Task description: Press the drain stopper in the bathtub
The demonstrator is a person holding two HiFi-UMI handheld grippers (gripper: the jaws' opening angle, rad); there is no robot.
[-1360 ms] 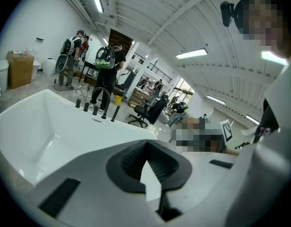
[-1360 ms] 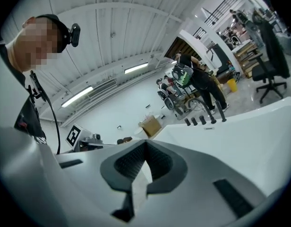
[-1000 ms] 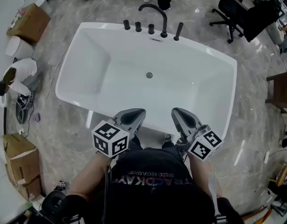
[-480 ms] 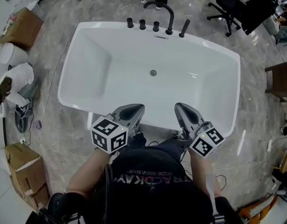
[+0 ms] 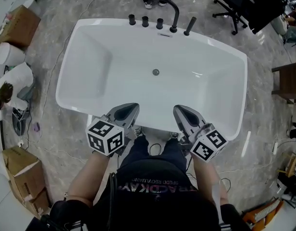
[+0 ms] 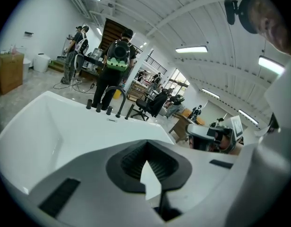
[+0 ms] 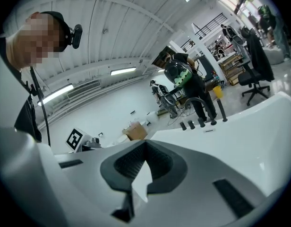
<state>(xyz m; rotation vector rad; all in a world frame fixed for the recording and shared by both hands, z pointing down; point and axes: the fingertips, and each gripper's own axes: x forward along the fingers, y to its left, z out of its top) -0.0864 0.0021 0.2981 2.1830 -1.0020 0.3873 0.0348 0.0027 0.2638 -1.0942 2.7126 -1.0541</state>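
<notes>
Stopper (image 5: 155, 72), well beyond left gripper (image 5: 130, 108), right gripper (image 5: 180, 109)

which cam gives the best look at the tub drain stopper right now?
Head view: the drain stopper sits in plain sight, unobstructed, on the floor of the tub. Neither gripper view shows it; each catches only the tub's white walls and the taps at the far rim.

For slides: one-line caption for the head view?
Left gripper and right gripper, both shut, at the near rim of the bathtub; drain stopper untouched.
</notes>
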